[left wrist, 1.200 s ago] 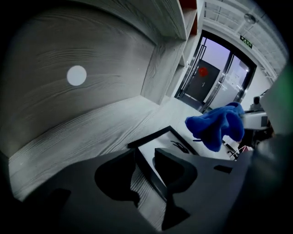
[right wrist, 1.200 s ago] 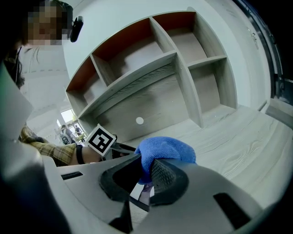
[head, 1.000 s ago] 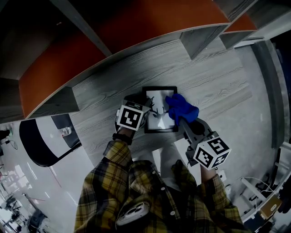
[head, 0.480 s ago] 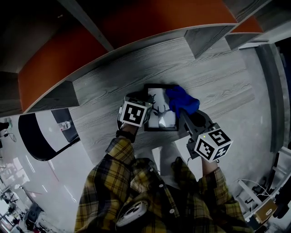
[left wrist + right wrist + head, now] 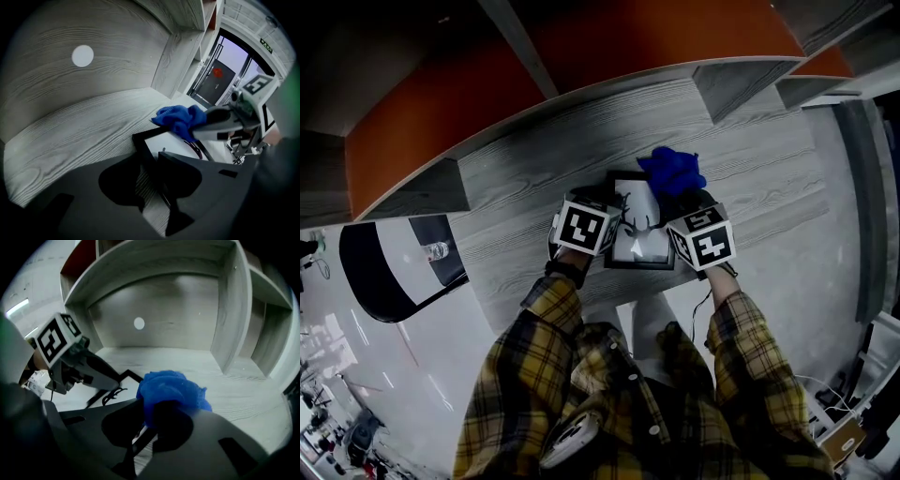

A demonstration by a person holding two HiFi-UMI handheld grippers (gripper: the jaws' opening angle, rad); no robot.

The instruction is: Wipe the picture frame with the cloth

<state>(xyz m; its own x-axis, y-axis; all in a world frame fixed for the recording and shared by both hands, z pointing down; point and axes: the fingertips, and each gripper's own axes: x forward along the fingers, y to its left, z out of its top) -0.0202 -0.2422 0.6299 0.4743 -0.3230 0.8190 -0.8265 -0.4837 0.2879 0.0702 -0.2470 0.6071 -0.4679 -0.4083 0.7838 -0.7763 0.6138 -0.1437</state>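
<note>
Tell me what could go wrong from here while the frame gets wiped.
1. The left gripper pinches only a thin side edge of the picture frame. A firm stroke might twist the frame loose on the shelf.
2. The cloth is bunched in the right gripper at the frame's far corner, so the hard jaw tips may scrape the picture.
3. Both grippers sit close together over the frame and might knock each other.

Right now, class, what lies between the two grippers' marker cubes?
In the head view, the black rectangular picture frame lies between them, flat on the grey wood-grain shelf.
</note>
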